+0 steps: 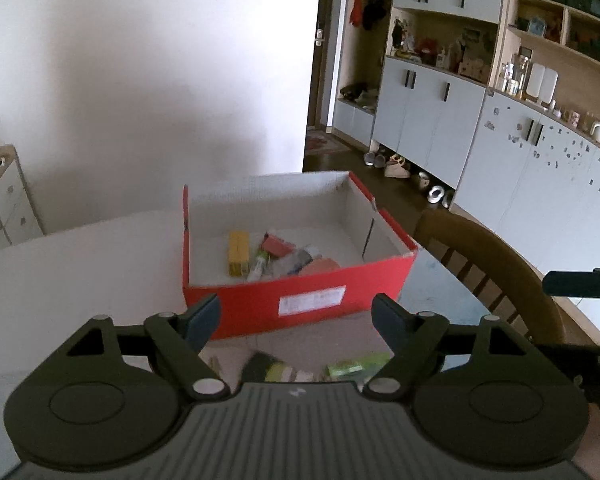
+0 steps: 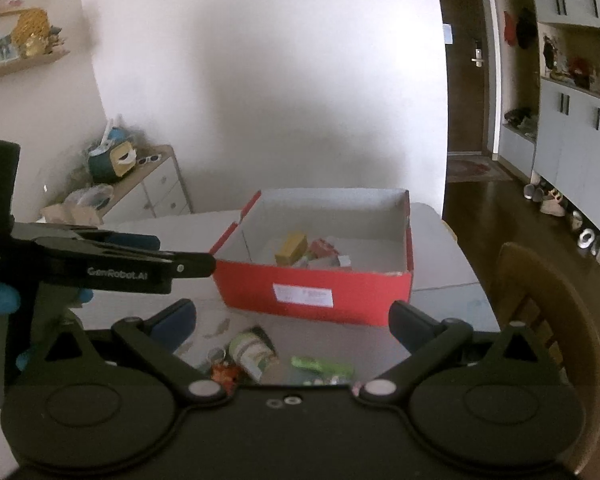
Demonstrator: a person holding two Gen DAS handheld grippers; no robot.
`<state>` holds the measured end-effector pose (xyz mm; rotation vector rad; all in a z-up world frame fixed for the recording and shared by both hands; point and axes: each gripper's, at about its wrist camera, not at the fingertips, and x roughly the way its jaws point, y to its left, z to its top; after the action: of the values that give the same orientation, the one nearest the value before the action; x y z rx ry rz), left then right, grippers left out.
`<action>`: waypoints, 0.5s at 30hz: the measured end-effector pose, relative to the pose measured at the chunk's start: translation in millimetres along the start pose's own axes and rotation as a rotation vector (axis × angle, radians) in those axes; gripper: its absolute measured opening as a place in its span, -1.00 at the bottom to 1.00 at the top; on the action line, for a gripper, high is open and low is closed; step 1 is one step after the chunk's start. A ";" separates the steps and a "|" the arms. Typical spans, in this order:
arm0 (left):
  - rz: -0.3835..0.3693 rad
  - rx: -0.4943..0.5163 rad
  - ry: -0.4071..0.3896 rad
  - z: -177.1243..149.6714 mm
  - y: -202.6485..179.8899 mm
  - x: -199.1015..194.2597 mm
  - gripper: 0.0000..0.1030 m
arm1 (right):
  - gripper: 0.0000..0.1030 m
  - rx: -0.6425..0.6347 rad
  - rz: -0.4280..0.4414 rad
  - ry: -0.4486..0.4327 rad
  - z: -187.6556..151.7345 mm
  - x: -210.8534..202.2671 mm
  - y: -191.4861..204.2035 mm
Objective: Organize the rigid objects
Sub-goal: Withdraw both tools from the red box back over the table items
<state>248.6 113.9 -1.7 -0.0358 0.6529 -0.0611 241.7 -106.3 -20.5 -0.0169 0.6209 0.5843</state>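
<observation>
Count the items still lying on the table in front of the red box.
3 clearly show: a green-labelled can lying on its side, a small orange-red item left of it, and a green packet to the right. The claw bodies may hide more.

Both grippers are held level, side by side. The left gripper (image 1: 296,318) is spread wide, nothing between its fingers (image 1: 204,320); the right gripper (image 2: 294,322) likewise.
</observation>
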 end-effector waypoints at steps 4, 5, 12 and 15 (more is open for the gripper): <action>0.000 -0.022 0.002 -22.3 -0.7 -7.8 0.60 | 0.99 0.019 -0.009 0.009 -13.0 -4.8 -4.2; 0.000 -0.029 0.008 -28.4 -0.6 -9.4 0.60 | 1.00 0.025 -0.014 0.008 -17.2 -6.1 -5.6; 0.003 -0.059 0.024 -64.8 -1.8 -16.4 0.60 | 0.99 0.030 -0.046 0.045 -45.7 -6.6 -13.3; 0.004 -0.045 0.026 -78.7 -5.7 -16.4 0.60 | 0.99 0.029 -0.057 0.061 -55.8 -4.8 -15.6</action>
<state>187.5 108.3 -53.9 -0.0771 0.6806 -0.0435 216.4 -132.2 -66.0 -0.0255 0.6860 0.5211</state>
